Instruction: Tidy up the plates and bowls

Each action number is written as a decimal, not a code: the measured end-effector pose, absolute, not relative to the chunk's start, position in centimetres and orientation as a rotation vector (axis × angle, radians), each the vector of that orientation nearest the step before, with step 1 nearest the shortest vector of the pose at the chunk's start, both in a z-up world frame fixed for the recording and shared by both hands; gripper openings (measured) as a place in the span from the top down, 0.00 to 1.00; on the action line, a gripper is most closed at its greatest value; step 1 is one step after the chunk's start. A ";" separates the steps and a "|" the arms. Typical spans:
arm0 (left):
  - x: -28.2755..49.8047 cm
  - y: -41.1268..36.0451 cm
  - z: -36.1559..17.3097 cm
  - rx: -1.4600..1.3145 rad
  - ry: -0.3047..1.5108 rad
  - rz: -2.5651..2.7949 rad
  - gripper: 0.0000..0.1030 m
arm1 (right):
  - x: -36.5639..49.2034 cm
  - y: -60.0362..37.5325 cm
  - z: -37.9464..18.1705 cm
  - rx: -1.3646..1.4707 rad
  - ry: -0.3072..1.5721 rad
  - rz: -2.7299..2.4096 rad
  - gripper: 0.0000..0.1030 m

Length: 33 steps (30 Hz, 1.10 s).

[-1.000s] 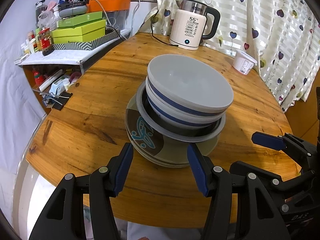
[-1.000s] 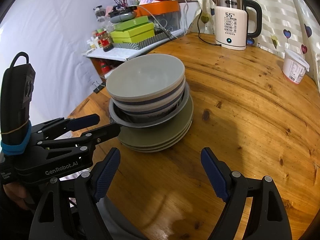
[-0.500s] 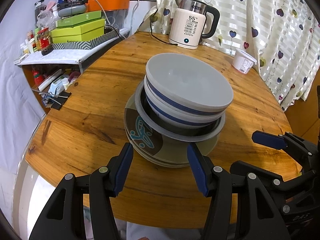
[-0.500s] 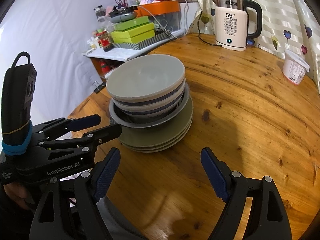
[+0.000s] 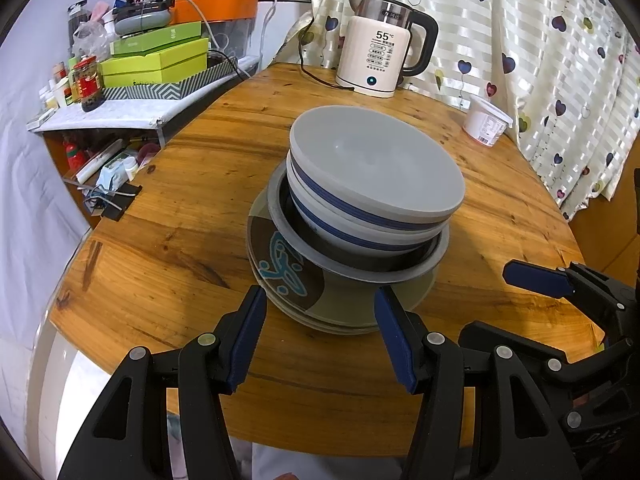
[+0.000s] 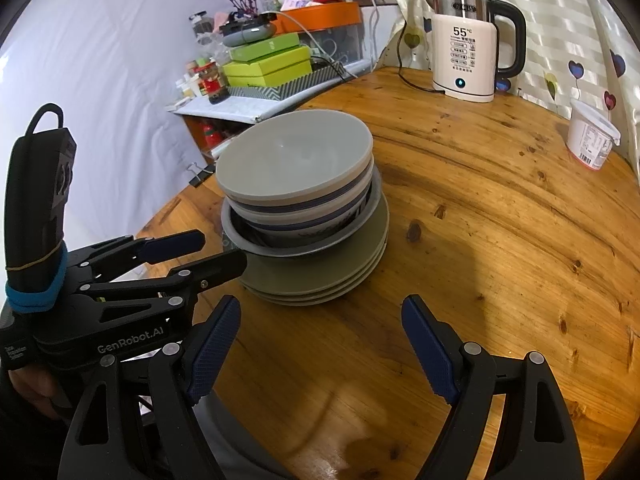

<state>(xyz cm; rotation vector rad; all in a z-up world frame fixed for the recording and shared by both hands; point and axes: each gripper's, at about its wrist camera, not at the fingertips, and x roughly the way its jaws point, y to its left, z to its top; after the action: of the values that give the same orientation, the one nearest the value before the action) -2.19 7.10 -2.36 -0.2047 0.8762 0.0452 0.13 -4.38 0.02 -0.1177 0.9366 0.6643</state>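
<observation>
Round wooden table (image 5: 168, 240), knotty grain, as I see it from both wrist views. At its far edge stands a cream electric kettle (image 5: 378, 56) with a black handle, display reading 55, cord trailing left. A white lidded tub (image 5: 486, 125) sits right of it, near the heart-print curtain (image 5: 540, 40). Green boxes (image 5: 156, 62) are stacked on a side shelf (image 5: 104, 114), a red-labelled jar (image 5: 89, 83) beside them.

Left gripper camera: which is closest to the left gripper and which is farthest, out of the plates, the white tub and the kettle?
From the left gripper:
1. Plates, at the bottom of the stack, just ahead of the fingertips.
2. White tub, far right, by the curtain.
3. Kettle, at the table's back edge.
</observation>
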 end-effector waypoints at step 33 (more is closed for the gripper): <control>-2.3 7.0 -2.2 -0.200 0.892 0.057 0.45 | 0.5 -4.3 0.4 -0.126 0.932 0.658 0.19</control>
<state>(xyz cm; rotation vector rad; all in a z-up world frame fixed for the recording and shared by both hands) -2.32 7.02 -2.22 -0.2004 0.8916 0.0570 0.50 -4.29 0.44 -0.1264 0.9316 0.6579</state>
